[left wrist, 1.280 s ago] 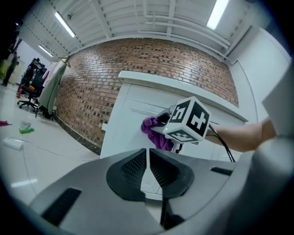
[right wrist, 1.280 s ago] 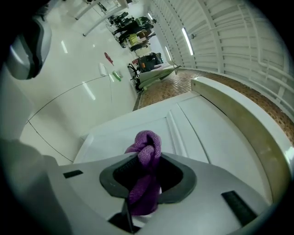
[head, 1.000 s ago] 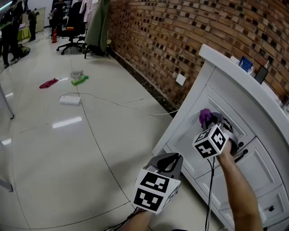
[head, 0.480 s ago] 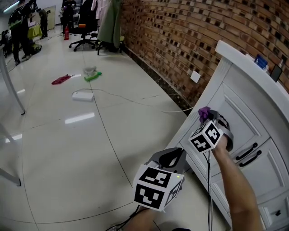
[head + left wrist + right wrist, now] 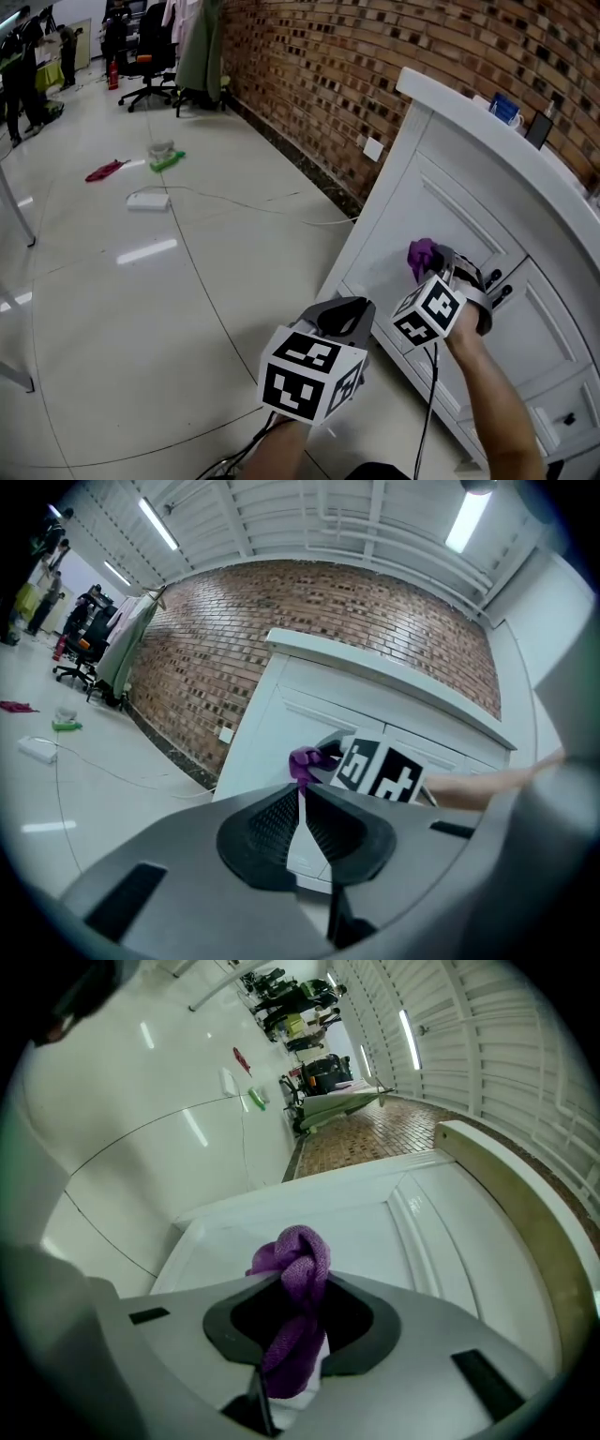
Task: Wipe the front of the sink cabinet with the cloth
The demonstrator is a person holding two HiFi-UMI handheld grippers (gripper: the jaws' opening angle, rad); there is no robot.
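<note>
Sticking out beyond right tongs [image 5: 300, 1286], clamped cloth [image 5: 302, 1251] faces cabinet door [image 5: 361, 1222].

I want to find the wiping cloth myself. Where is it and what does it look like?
Find the big white sink cabinet beside the brick wall. At its front door panel is the right gripper, pinching the cloth. It is the only purple, bunched-up thing there.
</note>
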